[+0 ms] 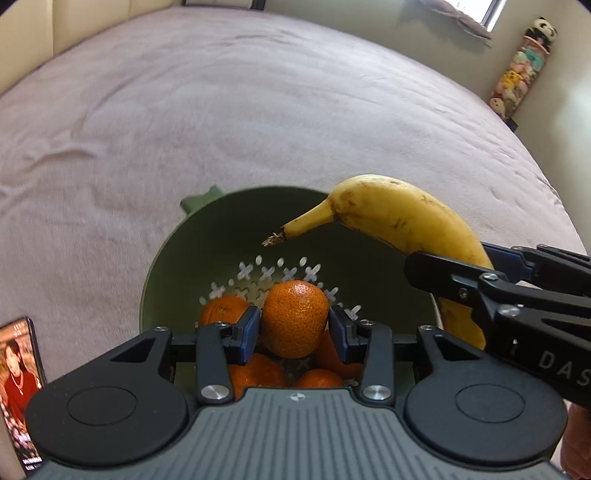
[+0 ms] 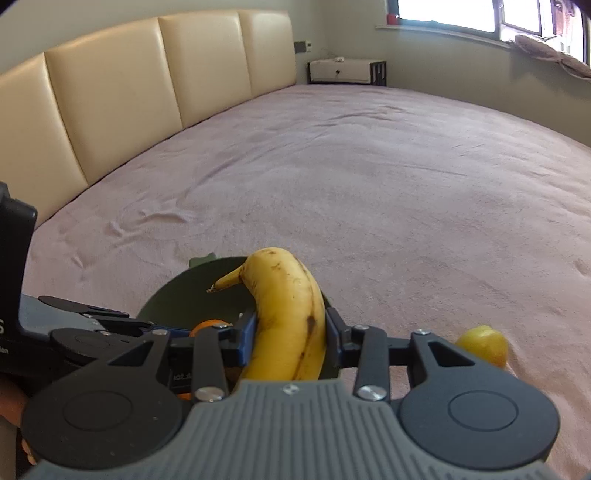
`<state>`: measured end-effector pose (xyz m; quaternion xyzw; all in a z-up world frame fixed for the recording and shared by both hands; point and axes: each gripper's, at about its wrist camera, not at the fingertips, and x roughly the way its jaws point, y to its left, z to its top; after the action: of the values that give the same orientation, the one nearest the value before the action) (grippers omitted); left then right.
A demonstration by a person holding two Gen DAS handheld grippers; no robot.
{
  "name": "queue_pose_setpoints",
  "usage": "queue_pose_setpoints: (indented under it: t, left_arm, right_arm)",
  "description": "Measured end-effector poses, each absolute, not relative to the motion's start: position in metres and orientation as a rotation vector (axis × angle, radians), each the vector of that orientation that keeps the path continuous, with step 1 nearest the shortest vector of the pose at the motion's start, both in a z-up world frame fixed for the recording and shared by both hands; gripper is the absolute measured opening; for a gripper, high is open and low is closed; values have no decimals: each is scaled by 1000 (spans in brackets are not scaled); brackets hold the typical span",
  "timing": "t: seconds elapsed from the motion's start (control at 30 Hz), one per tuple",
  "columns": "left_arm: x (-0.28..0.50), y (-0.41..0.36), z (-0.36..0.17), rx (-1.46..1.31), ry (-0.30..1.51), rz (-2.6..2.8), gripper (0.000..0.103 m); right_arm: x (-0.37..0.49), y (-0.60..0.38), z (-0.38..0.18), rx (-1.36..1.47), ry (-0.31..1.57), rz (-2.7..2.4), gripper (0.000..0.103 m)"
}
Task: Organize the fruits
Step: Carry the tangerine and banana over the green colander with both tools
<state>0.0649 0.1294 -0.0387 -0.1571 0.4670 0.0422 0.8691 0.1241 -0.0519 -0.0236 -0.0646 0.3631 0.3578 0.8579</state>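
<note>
Bedroom, pink-grey bed cover [image 2: 369, 177] as the work surface, cream padded headboard [image 2: 147, 85] behind, window [image 2: 461, 14] far right.

Left hand-held gripper [image 1: 293, 325]: clenched on a mandarin [image 1: 294, 318], pads on both sides, hanging directly over the green colander [image 1: 221, 236]. More mandarins [image 1: 255, 373] already sit in the colander beneath it, so this reads as a drop-in about to happen. Pile below is the only thing in the way; the fruit may roll on landing.

Right hand-held gripper [image 2: 290, 341]: grasping the banana [image 2: 288, 314] mid-body, stem end [image 1: 275, 238] pointing ahead and left over the colander rim. Gripped at the middle, probably for balance, since it's long and curved. In the left view its fingers come in from the right, just beside the left gripper, banana arching over the colander's right wall.

Clash risk: both grippers converge on the same colander, close together. Banana spans much of the opening; I'd guess the mandarin should go in first.

Around:
- Yellow fruit [image 2: 484, 345], looks like a lemon, on the bed just right of the right gripper, not yet collected.
- Phone [image 1: 20, 387] with lit screen, on the bed left of the left gripper, clear of the path.
- White low cabinet [image 2: 343, 71] at the far wall, tube of plush toys [image 1: 524, 70] in the corner. Irrelevant.

Task looks mostly done: two fruits in hand, one loose.
</note>
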Motion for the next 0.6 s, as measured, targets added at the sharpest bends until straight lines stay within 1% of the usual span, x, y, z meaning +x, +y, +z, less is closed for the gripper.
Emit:
queue_pose_setpoints:
  t: [0.27, 0.6]
  left_arm:
    - [71, 142, -52, -408, 1008, 87, 46]
    - [69, 152, -40, -477, 958, 107, 47]
  right_arm:
    - [147, -40, -38, -146, 817, 806, 36]
    - [152, -36, -42, -188, 817, 823, 36]
